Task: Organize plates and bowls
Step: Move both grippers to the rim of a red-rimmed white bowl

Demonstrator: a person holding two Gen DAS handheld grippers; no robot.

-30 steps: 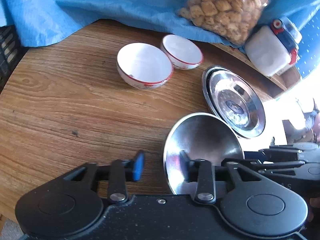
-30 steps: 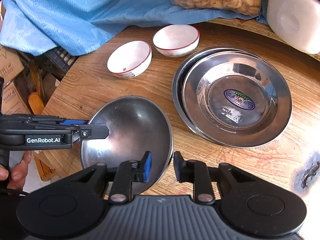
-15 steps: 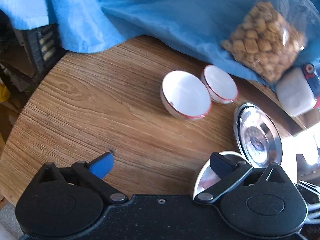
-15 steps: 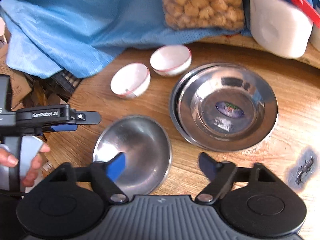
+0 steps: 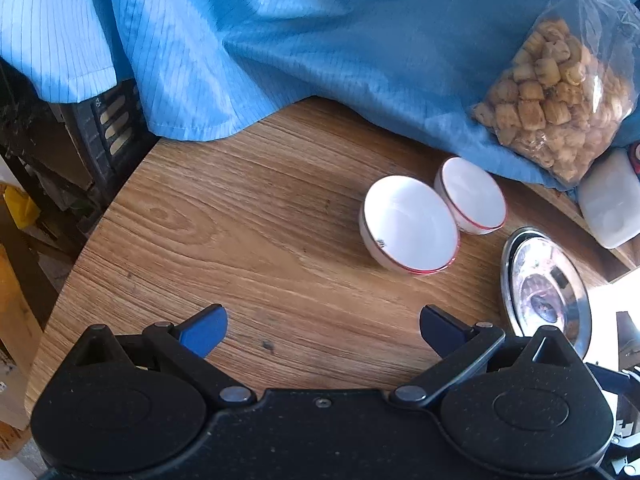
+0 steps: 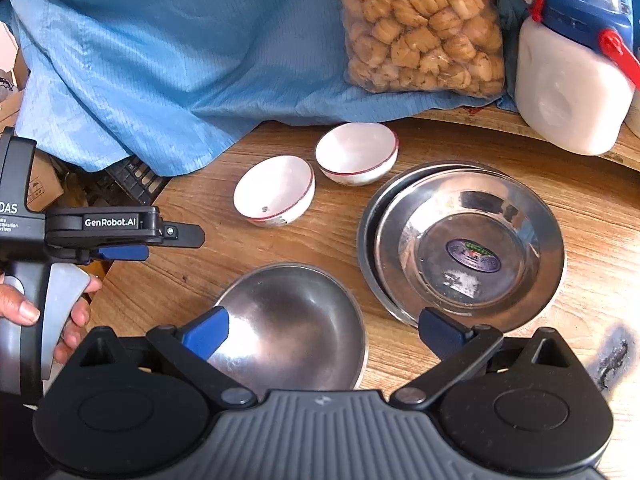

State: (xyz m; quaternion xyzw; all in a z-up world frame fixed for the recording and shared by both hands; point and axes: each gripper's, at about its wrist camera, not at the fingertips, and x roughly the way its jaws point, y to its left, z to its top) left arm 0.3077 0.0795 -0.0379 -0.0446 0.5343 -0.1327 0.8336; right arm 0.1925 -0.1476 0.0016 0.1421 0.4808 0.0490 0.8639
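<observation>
Both grippers have let go of the steel bowl [image 6: 292,320] and drawn back, jaws now wide apart and empty. At far left the left gripper [image 6: 176,240] hangs over the worktop [image 5: 240,232] edge. Next come two white bowls [image 6: 276,192], touching rim to rim, likely waiting to be nested. Near the right gripper [image 6: 324,332] the steel bowl rests upright, beside the stacked steel plates [image 6: 472,248].
</observation>
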